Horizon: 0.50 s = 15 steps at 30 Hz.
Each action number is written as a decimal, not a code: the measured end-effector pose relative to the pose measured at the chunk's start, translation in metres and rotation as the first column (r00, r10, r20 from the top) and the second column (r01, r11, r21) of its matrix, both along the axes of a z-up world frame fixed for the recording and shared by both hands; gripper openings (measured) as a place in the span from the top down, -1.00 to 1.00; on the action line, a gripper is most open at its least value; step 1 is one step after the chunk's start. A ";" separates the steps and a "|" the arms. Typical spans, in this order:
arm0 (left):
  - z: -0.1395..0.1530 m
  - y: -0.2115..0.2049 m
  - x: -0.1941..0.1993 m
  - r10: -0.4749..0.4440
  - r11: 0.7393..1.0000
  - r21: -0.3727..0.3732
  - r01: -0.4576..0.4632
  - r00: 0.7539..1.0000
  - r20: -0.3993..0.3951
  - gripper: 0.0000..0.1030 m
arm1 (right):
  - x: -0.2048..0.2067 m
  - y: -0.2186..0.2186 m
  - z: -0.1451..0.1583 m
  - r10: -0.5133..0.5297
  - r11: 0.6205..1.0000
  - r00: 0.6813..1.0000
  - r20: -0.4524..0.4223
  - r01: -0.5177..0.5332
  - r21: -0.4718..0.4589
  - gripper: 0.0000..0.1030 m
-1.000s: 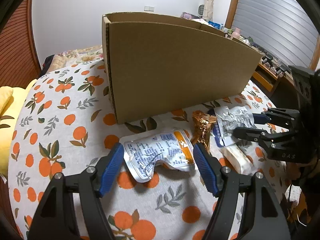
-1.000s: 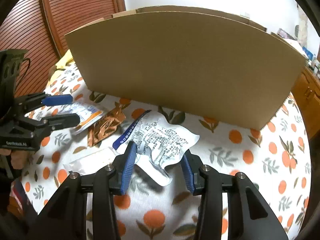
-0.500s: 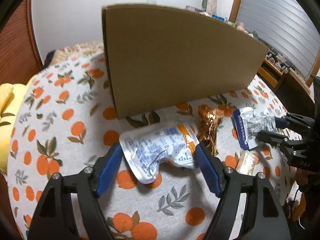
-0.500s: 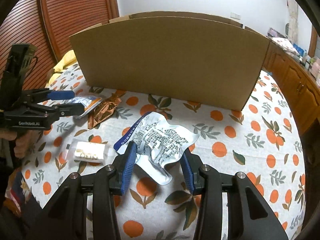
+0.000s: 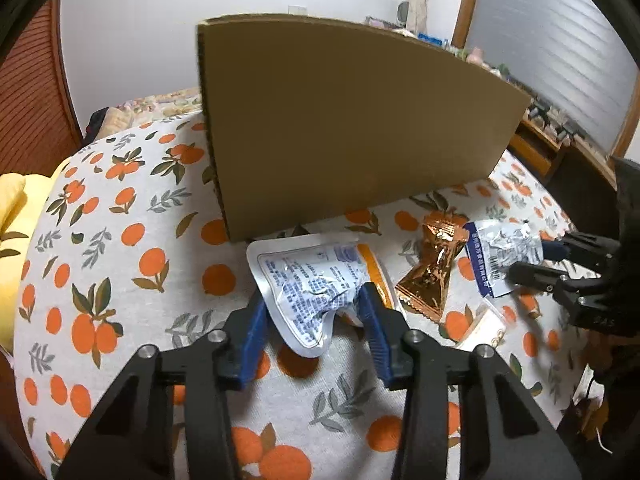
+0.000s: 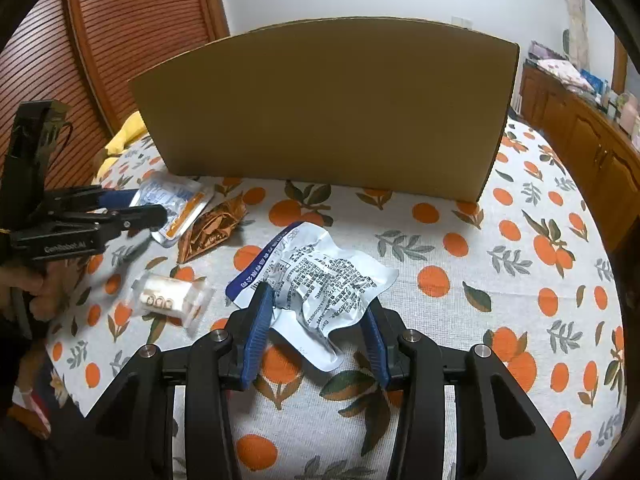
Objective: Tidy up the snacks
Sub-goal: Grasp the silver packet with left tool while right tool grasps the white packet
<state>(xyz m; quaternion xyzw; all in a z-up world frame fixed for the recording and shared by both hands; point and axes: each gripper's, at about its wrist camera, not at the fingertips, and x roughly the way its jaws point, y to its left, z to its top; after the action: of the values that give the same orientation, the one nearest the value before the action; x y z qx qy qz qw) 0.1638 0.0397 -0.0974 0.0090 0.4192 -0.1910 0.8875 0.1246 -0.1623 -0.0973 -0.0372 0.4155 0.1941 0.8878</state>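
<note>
Both grippers, left gripper [image 5: 312,304] and right gripper [image 6: 318,314], clamp crumpled pouches.

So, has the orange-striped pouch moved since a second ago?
Yes. Pinched by the left gripper, the orange-striped pouch now reaches the cardboard box base; earlier a gap showed.

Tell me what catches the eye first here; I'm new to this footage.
The tall cardboard box stands at the back of the orange-print tablecloth. In front of it each gripper squeezes a crinkled silver pouch: the left gripper one with an orange stripe, the right gripper one with a blue edge. Between them lie a copper wrapper and a clear packet.
</note>
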 end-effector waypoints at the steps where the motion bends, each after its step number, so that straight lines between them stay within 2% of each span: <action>1: 0.001 0.000 -0.002 -0.003 1.000 -0.004 0.003 1.000 0.005 0.20 | 0.000 0.000 0.000 0.000 1.000 1.000 0.001 0.000 0.000 0.16; 5: 0.008 -0.002 -0.010 -0.013 1.000 -0.011 0.014 0.999 0.037 0.31 | 0.000 0.000 0.000 0.000 1.000 1.000 0.002 0.000 0.004 0.16; 9: 0.016 -0.004 -0.019 -0.035 0.999 -0.039 0.038 0.997 0.064 0.58 | 0.000 0.000 0.000 -0.001 1.000 1.000 0.002 0.001 0.007 0.16; 15: 0.030 -0.011 -0.033 -0.053 0.998 -0.024 0.056 0.992 0.116 0.65 | 0.001 0.000 0.000 -0.003 1.000 1.000 0.002 0.003 0.007 0.16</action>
<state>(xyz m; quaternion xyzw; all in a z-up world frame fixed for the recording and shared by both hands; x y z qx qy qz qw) 0.1307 0.0283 -0.0677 0.0195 0.3643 -0.2200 0.9047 0.1251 -0.1625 -0.0975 -0.0334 0.4140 0.1942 0.8887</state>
